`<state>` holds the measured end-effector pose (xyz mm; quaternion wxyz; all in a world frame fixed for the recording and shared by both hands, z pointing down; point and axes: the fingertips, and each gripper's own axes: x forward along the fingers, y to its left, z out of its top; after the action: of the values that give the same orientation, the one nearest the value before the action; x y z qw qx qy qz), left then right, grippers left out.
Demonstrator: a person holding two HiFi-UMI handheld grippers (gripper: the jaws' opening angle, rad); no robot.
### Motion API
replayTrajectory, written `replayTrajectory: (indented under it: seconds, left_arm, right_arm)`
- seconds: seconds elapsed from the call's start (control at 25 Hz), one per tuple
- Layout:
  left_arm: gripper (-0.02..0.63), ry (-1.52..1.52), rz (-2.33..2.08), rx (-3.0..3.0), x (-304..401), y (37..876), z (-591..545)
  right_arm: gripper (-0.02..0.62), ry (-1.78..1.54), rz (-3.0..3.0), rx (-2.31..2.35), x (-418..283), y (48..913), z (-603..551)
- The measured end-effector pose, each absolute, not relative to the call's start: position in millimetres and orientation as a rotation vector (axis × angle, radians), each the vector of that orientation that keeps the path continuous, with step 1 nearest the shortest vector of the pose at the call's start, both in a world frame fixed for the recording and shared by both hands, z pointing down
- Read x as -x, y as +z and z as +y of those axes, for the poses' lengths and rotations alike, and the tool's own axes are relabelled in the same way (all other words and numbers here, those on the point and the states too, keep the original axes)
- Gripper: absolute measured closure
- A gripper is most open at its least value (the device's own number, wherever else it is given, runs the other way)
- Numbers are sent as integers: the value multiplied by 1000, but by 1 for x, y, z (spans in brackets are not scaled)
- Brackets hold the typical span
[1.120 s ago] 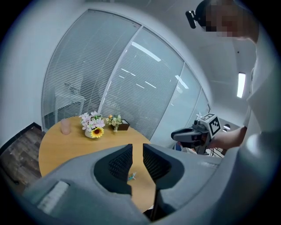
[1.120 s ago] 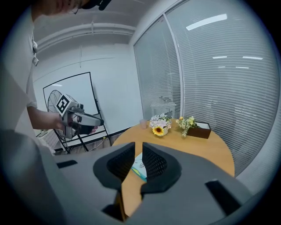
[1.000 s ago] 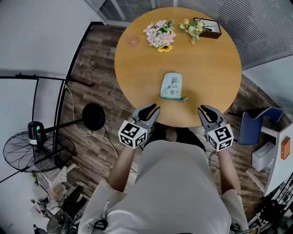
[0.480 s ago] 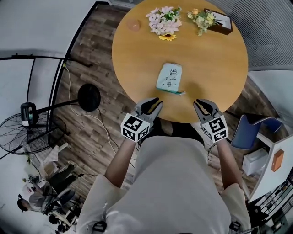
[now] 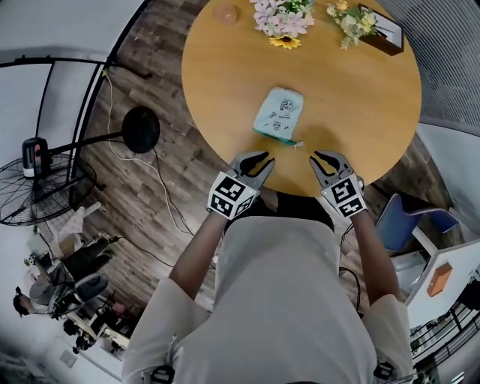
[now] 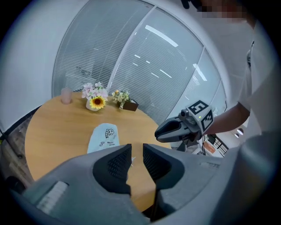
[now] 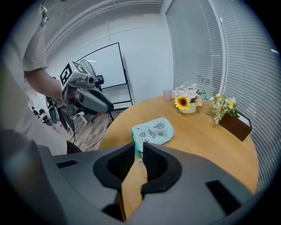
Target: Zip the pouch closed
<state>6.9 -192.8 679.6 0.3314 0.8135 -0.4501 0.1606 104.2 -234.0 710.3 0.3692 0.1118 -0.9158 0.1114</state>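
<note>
A pale teal pouch (image 5: 279, 112) with small printed drawings lies flat on the round wooden table (image 5: 360, 97), its zipper end with a teal tab (image 5: 295, 142) toward me. My left gripper (image 5: 256, 160) hovers at the table's near rim, just left of that end. Its jaws stand a narrow gap apart with nothing between them. My right gripper (image 5: 328, 160) hovers to the right of the tab, also narrowly open and empty. The pouch (image 6: 104, 137) shows beyond the left jaws, and the pouch (image 7: 153, 131) lies just past the right jaws.
A flower bunch with a sunflower (image 5: 281, 16), yellow flowers in a brown box (image 5: 367, 21) and a pink cup (image 5: 225, 11) stand at the table's far side. On the floor are a fan (image 5: 37, 187), a round stand base (image 5: 141, 129) and a blue chair (image 5: 409, 217).
Both grippers have sunk and come forward to the table's near rim, closer to the pouch. The pouch has not moved.
</note>
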Motion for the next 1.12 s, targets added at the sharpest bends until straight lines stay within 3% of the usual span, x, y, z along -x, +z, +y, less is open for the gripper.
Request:
replayTrajectory:
  seconds: [1.12]
  left_arm:
    - [503,543,-1132,-1922,-58,837,-197]
  right_arm:
    - [532,2,-2115,182,-77,874,-233]
